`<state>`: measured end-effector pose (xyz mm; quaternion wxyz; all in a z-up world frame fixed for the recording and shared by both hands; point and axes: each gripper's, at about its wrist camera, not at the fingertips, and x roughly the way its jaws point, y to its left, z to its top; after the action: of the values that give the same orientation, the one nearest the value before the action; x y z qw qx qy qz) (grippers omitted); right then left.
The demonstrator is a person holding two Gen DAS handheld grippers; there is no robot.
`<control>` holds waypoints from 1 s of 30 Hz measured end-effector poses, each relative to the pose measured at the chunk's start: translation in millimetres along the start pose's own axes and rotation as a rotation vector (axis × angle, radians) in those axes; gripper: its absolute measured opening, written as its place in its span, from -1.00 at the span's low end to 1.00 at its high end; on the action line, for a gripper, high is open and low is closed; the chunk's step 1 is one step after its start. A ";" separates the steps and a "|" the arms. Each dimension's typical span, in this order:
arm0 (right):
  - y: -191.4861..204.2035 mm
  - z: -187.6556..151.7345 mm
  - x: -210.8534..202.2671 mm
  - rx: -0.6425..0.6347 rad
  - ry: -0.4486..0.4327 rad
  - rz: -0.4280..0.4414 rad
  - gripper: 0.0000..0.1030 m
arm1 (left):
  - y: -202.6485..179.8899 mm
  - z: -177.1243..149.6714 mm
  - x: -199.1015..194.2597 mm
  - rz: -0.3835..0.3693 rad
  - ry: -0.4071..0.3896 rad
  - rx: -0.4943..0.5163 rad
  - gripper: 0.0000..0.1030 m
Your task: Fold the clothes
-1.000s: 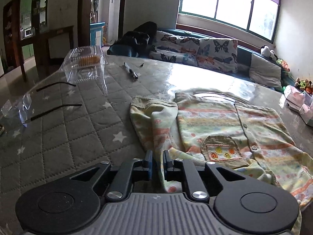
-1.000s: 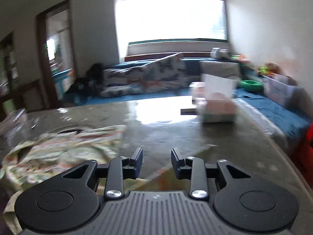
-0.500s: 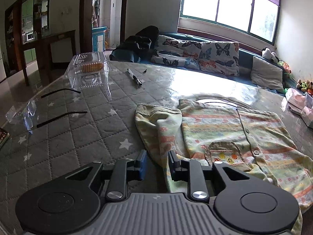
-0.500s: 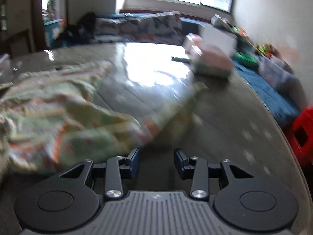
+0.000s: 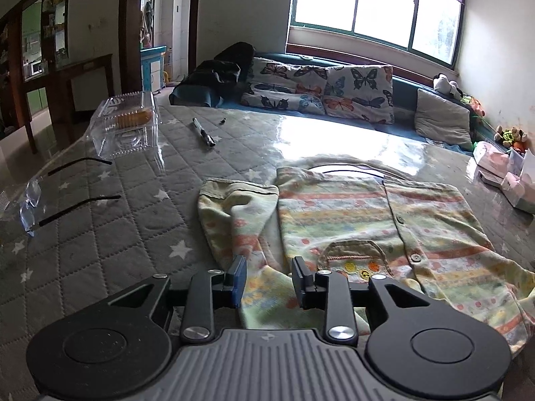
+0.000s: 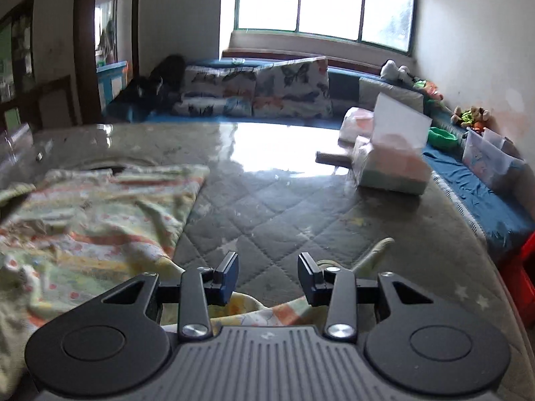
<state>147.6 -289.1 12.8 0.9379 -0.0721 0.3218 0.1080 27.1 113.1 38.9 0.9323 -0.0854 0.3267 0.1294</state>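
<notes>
Beside shirt (image 6: 83, 214) edge, quilted table (image 6: 301, 207) lies bare.

right wrist view. my right gripper (image 6: 268, 275) fills the lower frame, its jaws spread apart with nothing between them; beneath them i see bare quilted table cover (image 6: 267, 207) and, at the lower edge, a fold of the striped garment (image 6: 90, 220). the garment lies rumpled across the left of the frame, one strip of it reaching to lower right of the jaws. a tissue box (image 6: 391, 167) sits at centre right, blurred. butterfly cushions (image 6: 254, 90) line the sofa under the window (image 6: 321, 3) at upper centre.
</notes>
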 end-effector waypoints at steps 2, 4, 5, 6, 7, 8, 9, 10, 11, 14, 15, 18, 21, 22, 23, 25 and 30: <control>0.5 -6.4 6.6 -0.028 0.035 -0.041 -0.23 | 0.2 0.9 0.1 0.001 -0.001 0.000 -0.37; -4.7 -14.1 5.6 -0.032 0.073 -0.054 -0.23 | 0.9 1.9 0.7 0.002 -0.002 -0.001 -0.35; -7.6 -18.2 3.6 -0.034 0.089 -0.061 -0.23 | 1.6 2.3 1.5 0.003 -0.002 -0.002 -0.35; -9.8 -24.9 -2.3 -0.035 0.096 -0.076 -0.23 | 2.3 2.6 2.3 0.003 -0.001 -0.003 -0.35; -12.0 -31.7 -8.3 -0.036 0.103 -0.091 -0.21 | 2.4 2.8 3.0 0.001 0.000 -0.004 -0.35; -15.4 -39.7 -15.7 -0.030 0.120 -0.101 -0.19 | 2.1 2.9 3.3 -0.002 0.000 -0.004 -0.34; -18.9 -47.8 -23.1 -0.023 0.136 -0.111 -0.17 | 1.4 3.0 4.0 -0.005 0.001 -0.001 -0.30; -21.5 -54.7 -25.9 -0.013 0.159 -0.122 -0.17 | 0.4 3.2 4.7 -0.008 0.002 0.001 -0.28; -23.9 -59.5 -30.2 -0.005 0.161 -0.123 -0.17 | -0.5 3.3 5.5 -0.011 0.003 0.004 -0.27; -32.0 -68.5 -42.7 0.022 0.147 -0.123 -0.17 | -3.5 3.5 7.0 -0.018 0.006 0.011 -0.27; -34.0 -66.9 -45.5 0.029 0.133 -0.117 -0.17 | -4.2 3.8 7.0 -0.018 0.007 0.012 -0.26; -48.3 -48.6 -46.3 0.061 0.078 -0.105 -0.17 | -5.8 4.7 6.6 -0.015 0.005 0.014 -0.22; -63.9 -33.7 -33.8 0.103 0.078 -0.081 -0.17 | -5.1 4.8 6.1 -0.007 0.004 0.010 -0.21; -68.5 -31.2 -27.2 0.115 0.092 -0.074 -0.17 | -4.5 4.4 6.5 -0.004 0.006 0.008 -0.21; -72.0 -30.6 -15.4 0.114 0.110 -0.078 -0.17 | -3.8 4.2 7.0 0.000 0.008 0.008 -0.21; -71.6 -32.6 2.7 0.106 0.139 -0.081 -0.17 | -2.5 4.1 8.3 0.009 0.014 0.007 -0.21; -76.3 -31.9 26.3 0.141 0.122 -0.115 -0.13 | -0.3 6.7 10.4 0.031 0.017 0.012 -0.21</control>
<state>168.1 -365.2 -23.5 0.9240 -0.0305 0.3803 0.0262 39.0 116.4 37.5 0.9279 -0.0758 0.3368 0.1409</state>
